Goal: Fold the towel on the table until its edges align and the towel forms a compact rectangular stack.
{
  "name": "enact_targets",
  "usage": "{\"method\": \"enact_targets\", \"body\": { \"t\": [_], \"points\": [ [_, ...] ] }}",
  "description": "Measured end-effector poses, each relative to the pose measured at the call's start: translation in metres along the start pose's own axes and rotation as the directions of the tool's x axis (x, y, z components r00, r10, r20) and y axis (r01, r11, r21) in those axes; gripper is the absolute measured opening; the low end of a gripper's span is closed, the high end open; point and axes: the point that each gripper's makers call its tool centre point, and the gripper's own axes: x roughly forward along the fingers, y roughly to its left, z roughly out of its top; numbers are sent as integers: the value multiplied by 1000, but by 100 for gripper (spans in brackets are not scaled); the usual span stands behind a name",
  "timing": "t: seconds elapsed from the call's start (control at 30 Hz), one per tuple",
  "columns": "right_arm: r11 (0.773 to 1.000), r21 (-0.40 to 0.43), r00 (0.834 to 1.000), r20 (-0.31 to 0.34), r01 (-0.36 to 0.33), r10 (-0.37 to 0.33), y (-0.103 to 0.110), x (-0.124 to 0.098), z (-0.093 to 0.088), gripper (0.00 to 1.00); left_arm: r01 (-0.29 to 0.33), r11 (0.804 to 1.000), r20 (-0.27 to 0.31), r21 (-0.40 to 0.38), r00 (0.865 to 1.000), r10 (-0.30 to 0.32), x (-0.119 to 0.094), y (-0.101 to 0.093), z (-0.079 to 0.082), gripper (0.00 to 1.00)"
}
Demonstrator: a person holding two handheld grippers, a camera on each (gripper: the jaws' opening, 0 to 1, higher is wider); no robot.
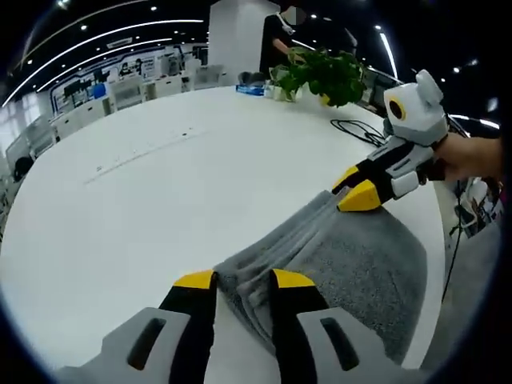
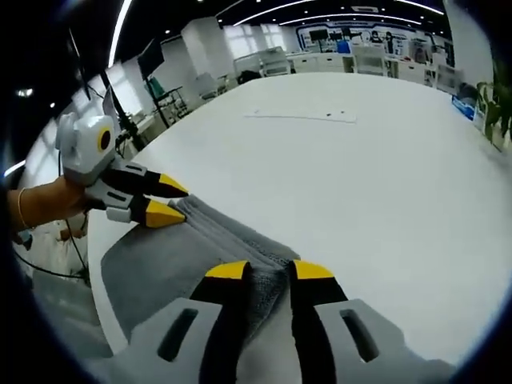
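Observation:
A grey towel (image 1: pixel 360 264) lies folded over at the near right edge of the white table (image 1: pixel 160 184). My left gripper (image 1: pixel 244 280) is shut on one bunched corner of the fold, with cloth pinched between its yellow-tipped jaws. My right gripper (image 1: pixel 352 188) grips the other end of the same folded edge, held by a hand. In the right gripper view, my right gripper (image 2: pixel 270 270) is shut on the towel (image 2: pixel 160 272). My left gripper (image 2: pixel 170 202) pinches the far corner at the left. The folded edge runs straight between the two grippers.
A green potted plant (image 1: pixel 324 76), a blue box (image 1: pixel 252 90) and a black cable (image 1: pixel 356 128) sit at the table's far side, where a person (image 1: pixel 276 40) stands. The table edge (image 1: pixel 436 232) runs close beside the towel. Desks and chairs fill the room behind.

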Motion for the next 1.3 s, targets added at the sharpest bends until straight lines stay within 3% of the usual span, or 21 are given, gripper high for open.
{"method": "enact_targets", "body": {
  "t": [0.23,0.4,0.6,0.7,1.0,1.3],
  "points": [
    [999,-30,1000,-10,-17,17,0,6,-3,15,14,1000,4,16,1000,-14,5,-2,0,22],
    [1000,-19,1000,-6,-13,13,-6,12,5,14,20,998,13,58,1000,-20,10,-3,3,16],
    [1000,-21,1000,3,3,-3,-17,22,19,14,18,999,47,42,999,-20,19,10,12,15],
    [1000,25,1000,6,8,-8,-23,27,24,14,21,998,55,56,998,-24,26,18,21,15],
    [999,18,999,-2,44,-44,-33,35,37,14,30,994,33,107,999,-34,39,29,33,14],
    [997,8,997,10,71,-71,-32,32,42,14,-17,994,16,107,1000,15,38,30,35,14]
  ]
}}
